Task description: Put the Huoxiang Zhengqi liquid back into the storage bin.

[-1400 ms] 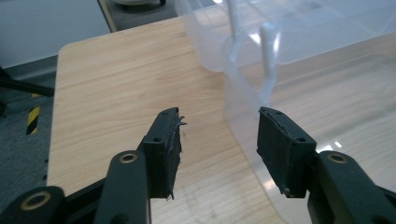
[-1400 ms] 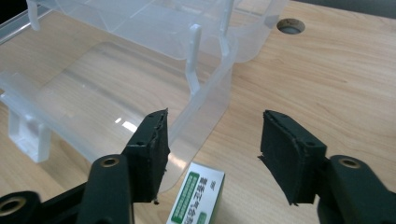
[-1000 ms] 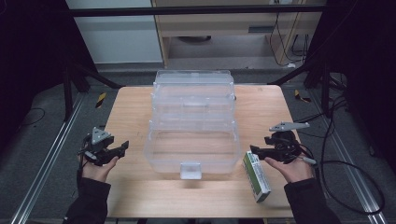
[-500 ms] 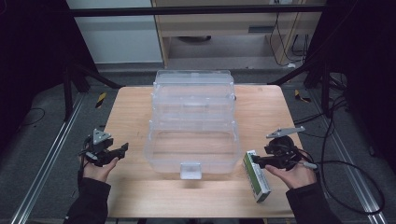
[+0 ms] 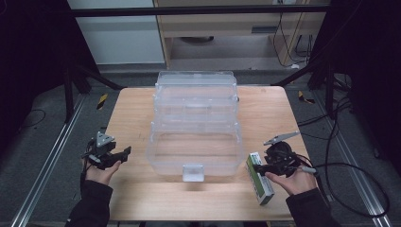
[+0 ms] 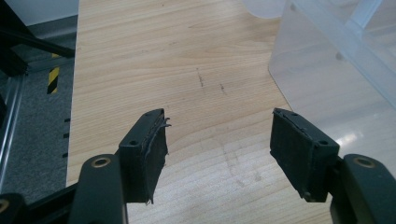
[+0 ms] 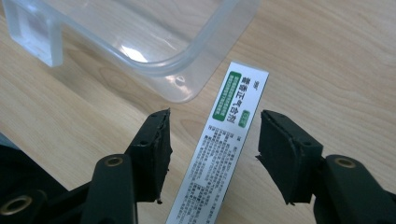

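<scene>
A clear plastic tiered box (image 5: 196, 123) stands open in the middle of the wooden table, its latch tab (image 5: 193, 172) at the front. To its right lies a long white carton with green labels (image 5: 259, 178) (image 7: 223, 131). My right gripper (image 5: 259, 168) (image 7: 212, 144) straddles the carton, its jaws just closing in, with gaps left on both sides of it. My left gripper (image 5: 122, 154) (image 6: 219, 144) hovers over bare wood left of the box, open and holding nothing.
The box's rounded front corner (image 7: 187, 60) lies just ahead of the right gripper, and its wall (image 6: 327, 74) is to the right of the left one. The table's left edge (image 6: 77, 93) drops to a dark floor with metal rails. A cable (image 5: 350, 189) trails off the right gripper.
The right gripper has slid left onto the carton, so its jaws now stand on either side of it. The left gripper has stayed where it was.
</scene>
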